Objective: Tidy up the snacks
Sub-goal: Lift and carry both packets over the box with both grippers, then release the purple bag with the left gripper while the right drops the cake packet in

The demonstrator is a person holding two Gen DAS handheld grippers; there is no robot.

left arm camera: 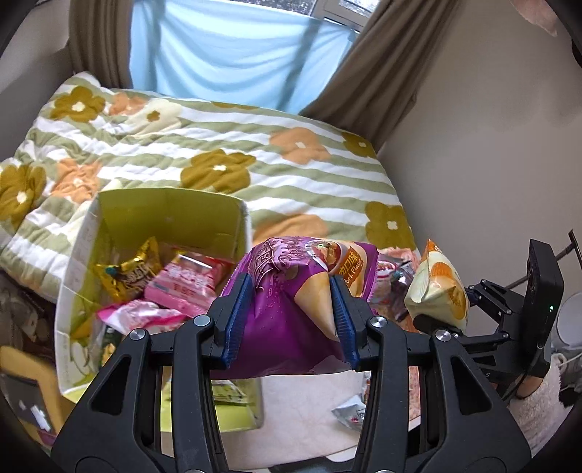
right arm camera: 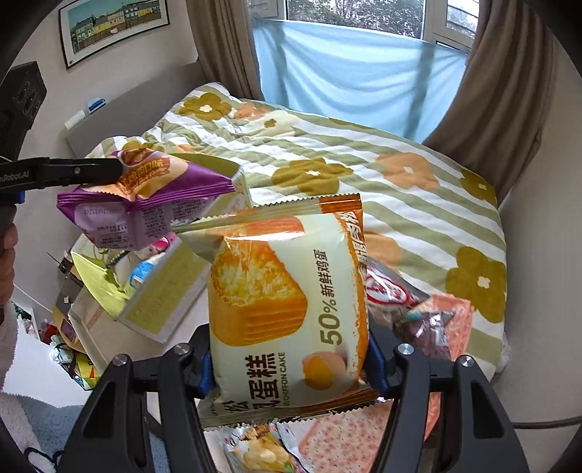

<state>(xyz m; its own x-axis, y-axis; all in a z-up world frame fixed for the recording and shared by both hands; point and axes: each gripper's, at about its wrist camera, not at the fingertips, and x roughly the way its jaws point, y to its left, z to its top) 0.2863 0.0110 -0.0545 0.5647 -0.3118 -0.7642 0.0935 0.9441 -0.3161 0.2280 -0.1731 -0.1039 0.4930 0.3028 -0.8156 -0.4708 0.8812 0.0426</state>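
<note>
Left gripper (left arm camera: pixel 291 316), lower centre of the left wrist view: blue-padded black jaws clamped on a puffy purple foil snack bag with an orange corner (left arm camera: pixel 291 291), held clear of everything below. Same purple bag (right arm camera: pixel 145 203) at upper left of the right wrist view, pinched at its top edge by a black finger (right arm camera: pixel 91 171) reaching in from the left border.

Right gripper (right arm camera: pixel 291 364), bottom centre of the right wrist view: jaws closed on both sides of a cream-and-orange chiffon cake packet (right arm camera: pixel 287 309), upright, print running sideways. Same packet (left arm camera: pixel 440 291) at right of the left wrist view, above black linkage.

Left of the purple bag, in the left wrist view: open yellow-green cardboard box (left arm camera: pixel 163 214) holding a gold foil packet (left arm camera: pixel 131 273) and pink wrapped snacks (left arm camera: pixel 189 283). Same box (right arm camera: pixel 160 302) at centre left of the right wrist view, flap hanging outward.

Just right of the cake packet: red-and-white wrapped bar (right arm camera: pixel 389 291) and dark crinkled foil packet (right arm camera: pixel 429 327), lying on a pink patterned pack (right arm camera: pixel 345 440). Bottom edge: silver bag printed with yellow pieces (right arm camera: pixel 254 454).

Beyond, filling the middle: quilted bedspread, green and white stripes with ochre and orange flowers (left arm camera: pixel 254 152). Top of frame: pale blue cloth (left arm camera: pixel 232 51) across a window, brown curtains (left arm camera: pixel 374 69) either side. Upper left of the right wrist view: framed picture of coloured houses (right arm camera: pixel 112 25) on the wall.
</note>
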